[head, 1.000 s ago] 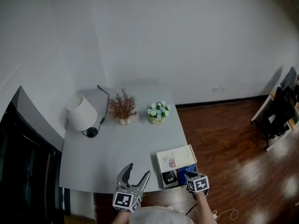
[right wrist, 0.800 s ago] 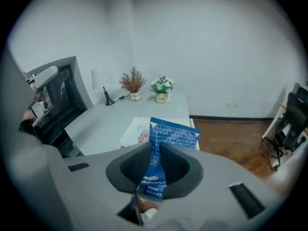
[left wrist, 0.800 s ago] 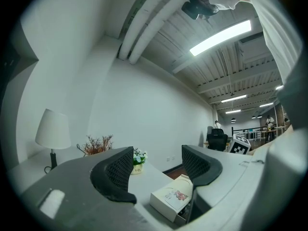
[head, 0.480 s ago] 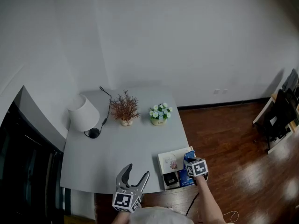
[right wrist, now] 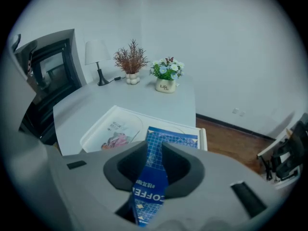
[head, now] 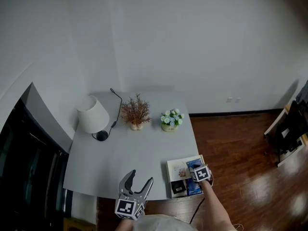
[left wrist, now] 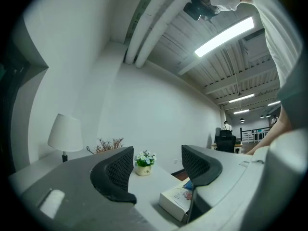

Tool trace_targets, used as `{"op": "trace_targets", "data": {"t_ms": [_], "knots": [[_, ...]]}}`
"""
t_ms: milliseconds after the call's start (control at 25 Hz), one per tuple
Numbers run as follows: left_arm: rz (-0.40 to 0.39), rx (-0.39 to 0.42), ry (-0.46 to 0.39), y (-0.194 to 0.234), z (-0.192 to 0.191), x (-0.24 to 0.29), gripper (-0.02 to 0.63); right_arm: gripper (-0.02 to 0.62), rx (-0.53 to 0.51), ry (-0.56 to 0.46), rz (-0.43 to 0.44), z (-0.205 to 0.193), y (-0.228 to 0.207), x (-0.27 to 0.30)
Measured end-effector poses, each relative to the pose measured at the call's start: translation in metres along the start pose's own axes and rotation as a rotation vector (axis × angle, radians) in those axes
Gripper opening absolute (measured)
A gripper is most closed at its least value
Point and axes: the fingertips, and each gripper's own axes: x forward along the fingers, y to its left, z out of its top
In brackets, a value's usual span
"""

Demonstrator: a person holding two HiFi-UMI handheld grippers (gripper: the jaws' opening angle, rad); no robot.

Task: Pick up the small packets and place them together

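Blue coffee packet (right wrist: 168,139) hangs between the right tool's (right wrist: 153,154) jaws, which are opening over the white box (right wrist: 115,129), seemingly to drop it there; left tool (left wrist: 156,170) gapes empty over the worktop (head: 134,148).

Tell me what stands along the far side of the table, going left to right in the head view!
white lamp → reddish dried plant → little pot of white flowers
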Motion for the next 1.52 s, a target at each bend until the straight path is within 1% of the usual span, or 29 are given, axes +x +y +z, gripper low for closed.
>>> {"op": "trace_targets", "data": {"t_ms": [40, 80, 120, 160, 200, 280, 400, 480, 520, 600, 680, 760, 800, 960, 1200, 1520], "knots": [[0.003, -0.003, 0.001, 0.001, -0.001, -0.001, 0.313, 0.116, 0.007, -0.022, -0.01, 0.003, -0.001, -0.001], [0.004, -0.005, 0.002, 0.001, -0.001, -0.001, 0.313, 0.19, 0.017, -0.055, -0.023, 0.006, -0.003, -0.002], [0.002, -0.006, 0.002, 0.0, -0.001, -0.001, 0.313, 0.342, 0.023, -0.095, -0.037, 0.01, -0.005, -0.006], [-0.001, -0.007, 0.001, 0.0, -0.001, 0.0, 0.313, 0.434, 0.022, -0.145, -0.05, 0.017, -0.006, -0.013], [-0.006, -0.007, 0.0, -0.002, -0.001, 0.0, 0.313, 0.434, 0.02, -0.21, -0.055, 0.026, -0.004, -0.024], [-0.017, -0.008, -0.002, -0.004, -0.002, 0.002, 0.311, 0.434, 0.04, -0.376, -0.033, 0.05, 0.005, -0.058], [-0.041, -0.008, -0.004, -0.01, -0.003, 0.005, 0.311, 0.434, 0.094, -0.647, 0.021, 0.083, 0.022, -0.126], [-0.062, 0.001, -0.002, -0.015, -0.003, 0.008, 0.311, 0.433, 0.104, -0.785, 0.032, 0.098, 0.03, -0.171], [-0.072, 0.003, -0.001, -0.017, -0.002, 0.011, 0.311, 0.433, 0.102, -0.832, 0.03, 0.102, 0.034, -0.19], [-0.091, 0.002, 0.001, -0.023, -0.003, 0.015, 0.311, 0.428, 0.076, -0.887, 0.025, 0.104, 0.043, -0.22], [-0.113, 0.005, 0.003, -0.029, -0.003, 0.018, 0.311, 0.387, 0.033, -0.936, 0.026, 0.101, 0.056, -0.244], [-0.138, 0.008, 0.006, -0.036, -0.004, 0.022, 0.311, 0.378, 0.027, -0.996, 0.018, 0.096, 0.067, -0.264], [-0.15, 0.01, 0.007, -0.04, -0.004, 0.024, 0.311, 0.342, 0.036, -1.007, 0.004, 0.093, 0.07, -0.269], [-0.188, 0.025, 0.005, -0.054, -0.001, 0.03, 0.311, 0.339, 0.034, -0.96, -0.053, 0.077, 0.084, -0.267], [-0.213, 0.043, 0.007, -0.067, 0.0, 0.03, 0.311, 0.339, 0.021, -0.942, -0.056, 0.073, 0.092, -0.267], [-0.212, 0.038, 0.017, -0.073, -0.003, 0.023, 0.31, 0.339, 0.008, -0.93, -0.049, 0.07, 0.096, -0.266]]}}
